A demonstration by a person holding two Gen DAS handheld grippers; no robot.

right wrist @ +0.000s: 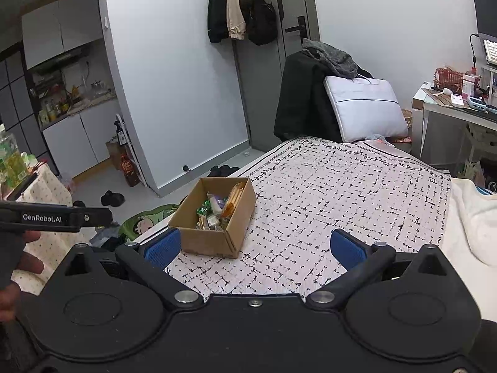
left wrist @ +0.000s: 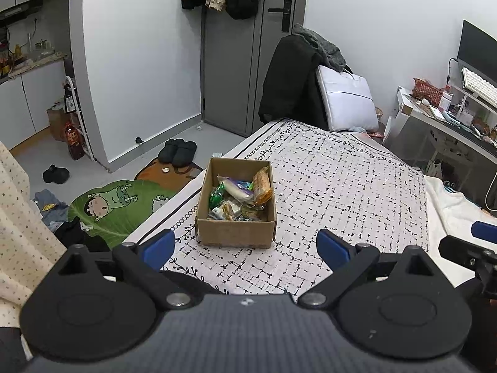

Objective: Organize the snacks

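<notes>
A brown cardboard box stands on the patterned bedspread, near the bed's left edge. Several wrapped snacks lie inside it, among them green, white and orange packets. My left gripper hovers just short of the box, open, with nothing between its blue pads. My right gripper is open too and holds nothing; the box sits ahead of its left finger. Part of the right gripper shows at the left wrist view's right edge.
A chair with dark coats and a pale laptop bag stands at the bed's far end. A cluttered desk is on the right. Slippers, a cartoon rug and bottles lie on the floor left. A hand grips the other tool.
</notes>
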